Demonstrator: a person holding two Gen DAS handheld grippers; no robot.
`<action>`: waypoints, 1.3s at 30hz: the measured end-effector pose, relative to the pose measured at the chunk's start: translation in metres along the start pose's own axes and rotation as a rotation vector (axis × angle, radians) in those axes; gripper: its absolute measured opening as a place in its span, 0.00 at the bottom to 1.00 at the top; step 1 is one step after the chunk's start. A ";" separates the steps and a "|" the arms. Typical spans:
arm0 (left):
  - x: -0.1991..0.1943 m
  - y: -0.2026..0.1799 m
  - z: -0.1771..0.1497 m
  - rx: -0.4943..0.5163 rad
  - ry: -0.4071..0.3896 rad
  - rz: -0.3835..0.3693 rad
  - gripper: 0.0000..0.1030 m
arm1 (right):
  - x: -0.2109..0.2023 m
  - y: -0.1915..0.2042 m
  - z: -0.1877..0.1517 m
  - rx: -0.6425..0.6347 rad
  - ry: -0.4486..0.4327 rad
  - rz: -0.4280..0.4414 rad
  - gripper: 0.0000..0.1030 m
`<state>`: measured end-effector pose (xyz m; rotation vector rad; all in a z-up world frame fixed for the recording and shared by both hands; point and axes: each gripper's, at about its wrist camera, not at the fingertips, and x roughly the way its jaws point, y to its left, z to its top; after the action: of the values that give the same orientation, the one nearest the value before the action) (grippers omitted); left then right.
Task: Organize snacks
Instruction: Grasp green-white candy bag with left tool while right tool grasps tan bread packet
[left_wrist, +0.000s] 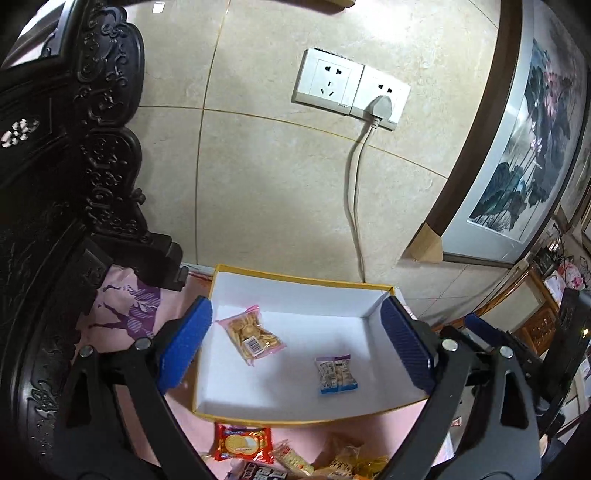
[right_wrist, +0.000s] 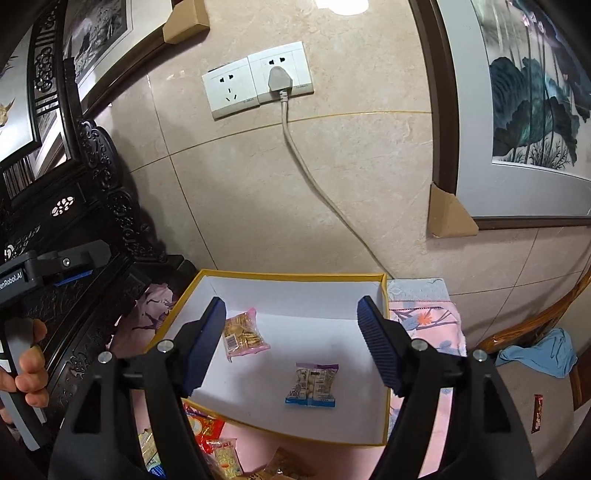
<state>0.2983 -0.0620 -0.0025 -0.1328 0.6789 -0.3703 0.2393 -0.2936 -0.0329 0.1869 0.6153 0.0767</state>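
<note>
Pink cloth (left_wrist: 122, 325) – box (left_wrist: 295, 286) | both claws gaping, empty | biscuit pack (right_wrist: 244, 334) – between right claw (right_wrist: 291, 345) fingers

Beige tiled wall (right_wrist: 332, 177) w/ thin gold grout lines. Double white wall socket (left_wrist: 351, 86), right outlet has grey plug (right_wrist: 279, 82), cord running down. Dark carved wood furniture (left_wrist: 103, 122) at left. Framed lotus painting (right_wrist: 532, 96) at right, cardboard corner guard (right_wrist: 448, 216) on frame. Pink patterned cloth (left_wrist: 122, 314) under everything. Blue cloth (right_wrist: 543, 350) on wooden chair far right.
</note>
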 end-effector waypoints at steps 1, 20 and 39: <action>-0.005 0.001 -0.003 0.010 -0.003 0.003 0.92 | -0.004 0.000 -0.002 0.002 0.000 0.002 0.72; -0.047 0.088 -0.151 -0.059 0.220 0.205 0.94 | -0.070 -0.006 -0.146 0.136 0.208 0.023 0.72; -0.094 0.105 -0.257 -0.056 0.390 0.234 0.94 | -0.037 0.018 -0.284 -0.574 0.562 0.157 0.65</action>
<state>0.0984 0.0710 -0.1714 -0.0322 1.0796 -0.1517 0.0439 -0.2377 -0.2359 -0.3584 1.1093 0.4626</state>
